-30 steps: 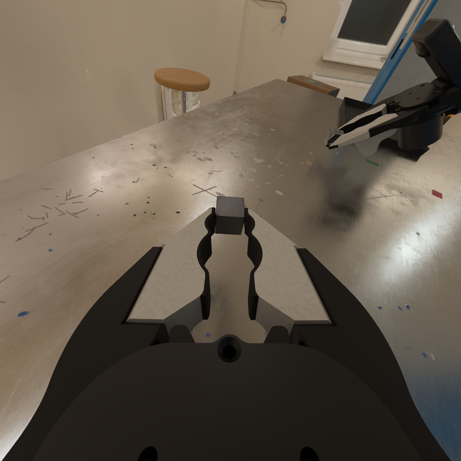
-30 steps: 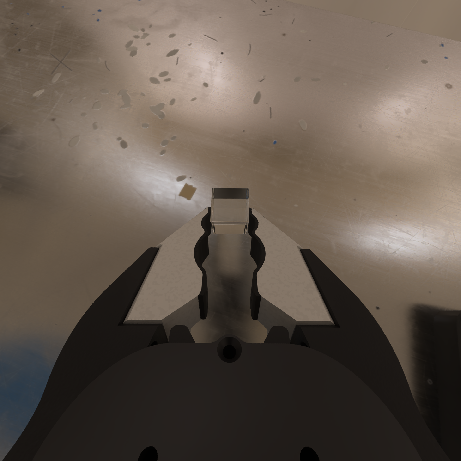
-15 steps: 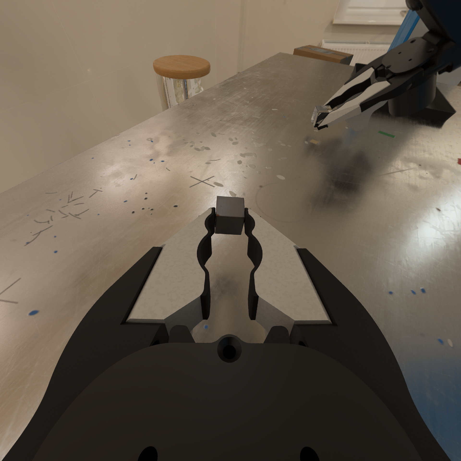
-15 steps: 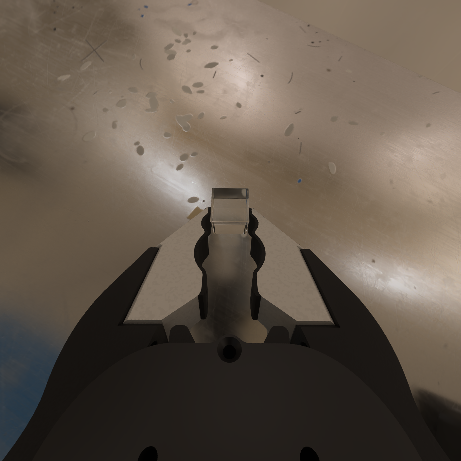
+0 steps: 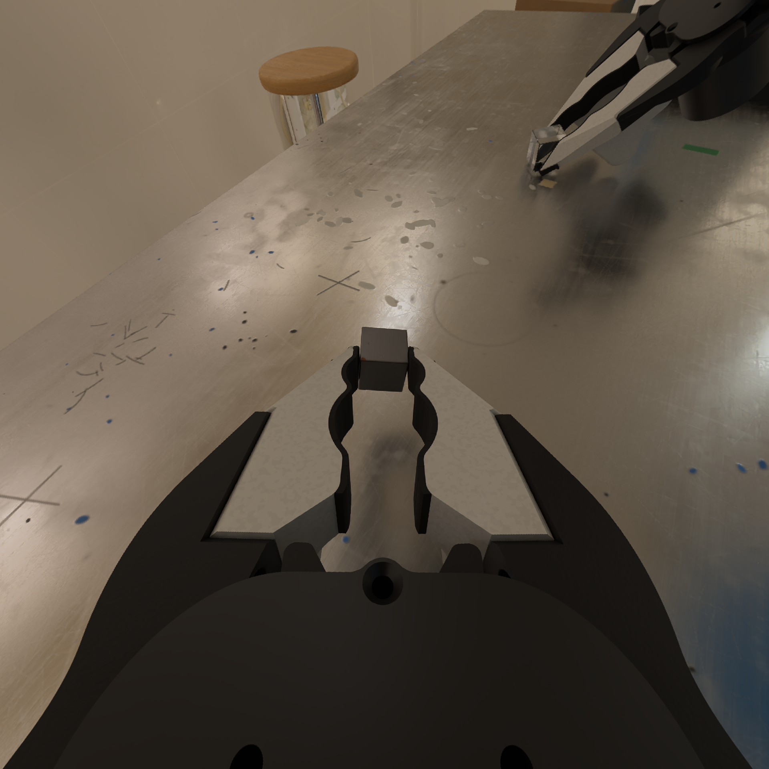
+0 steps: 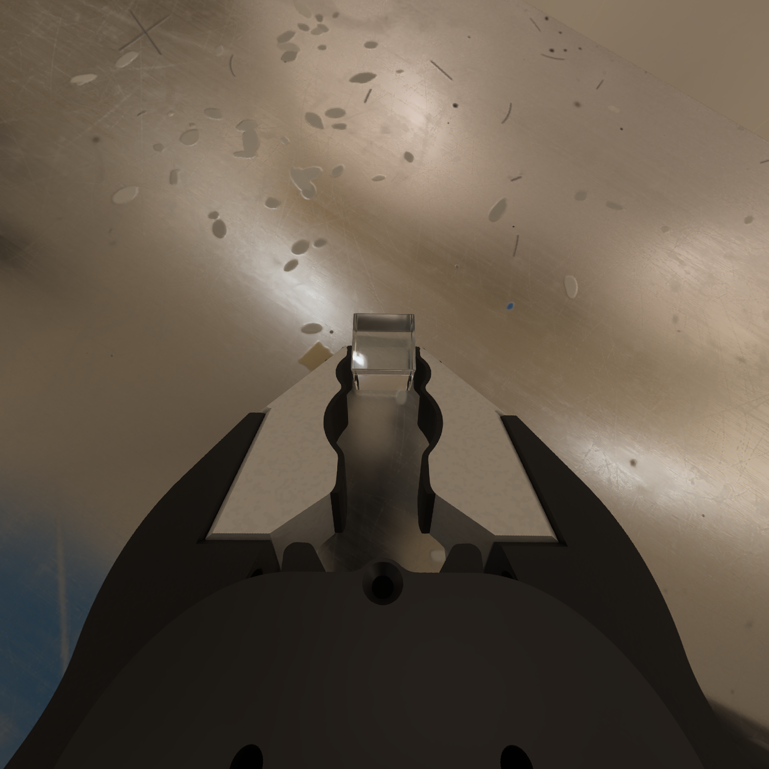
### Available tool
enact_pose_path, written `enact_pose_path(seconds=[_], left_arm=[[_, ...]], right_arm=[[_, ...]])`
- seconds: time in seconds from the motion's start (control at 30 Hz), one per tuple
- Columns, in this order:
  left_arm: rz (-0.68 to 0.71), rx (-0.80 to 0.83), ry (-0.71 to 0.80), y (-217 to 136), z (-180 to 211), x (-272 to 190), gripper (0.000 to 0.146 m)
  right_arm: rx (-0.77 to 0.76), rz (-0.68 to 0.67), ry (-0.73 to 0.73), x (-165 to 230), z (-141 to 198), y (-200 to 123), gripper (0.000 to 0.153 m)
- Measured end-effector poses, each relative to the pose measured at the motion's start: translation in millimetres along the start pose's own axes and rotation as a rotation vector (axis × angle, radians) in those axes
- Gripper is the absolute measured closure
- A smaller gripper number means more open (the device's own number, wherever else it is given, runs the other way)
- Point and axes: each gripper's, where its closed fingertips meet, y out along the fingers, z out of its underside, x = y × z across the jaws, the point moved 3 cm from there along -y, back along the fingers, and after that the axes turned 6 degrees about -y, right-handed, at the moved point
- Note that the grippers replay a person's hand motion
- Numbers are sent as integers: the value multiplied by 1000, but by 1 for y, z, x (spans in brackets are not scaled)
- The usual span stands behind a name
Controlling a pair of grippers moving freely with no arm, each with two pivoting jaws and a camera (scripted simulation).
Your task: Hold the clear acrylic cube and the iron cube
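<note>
My left gripper (image 5: 383, 353) is shut on the dark grey iron cube (image 5: 383, 358), which sits between its fingertips above the scratched metal table (image 5: 208, 374). My right gripper (image 6: 383, 353) is shut on the clear acrylic cube (image 6: 383, 349), held between its fingertips over the table (image 6: 582, 333). In the left wrist view the right gripper (image 5: 545, 154) shows at the upper right, tilted down, with the clear cube (image 5: 541, 145) at its tip just above the table.
A round wooden-topped stool (image 5: 308, 70) stands beyond the table's far left edge by the wall. A small tan scrap (image 6: 315, 355) lies on the table by the right gripper's tip. A green tape mark (image 5: 701, 149) lies at the far right.
The right gripper has come lower and closer to the table with the clear cube. The left gripper has moved forward with the iron cube. Both grips are unchanged.
</note>
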Motion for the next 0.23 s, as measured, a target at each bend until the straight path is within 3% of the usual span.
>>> enact_pose_path(seconds=[0.23], left_arm=[[4, -35, -35, -4, -3, 0, 123]], right_arm=[[-116, -24, -21, 17, -30, -14, 124]])
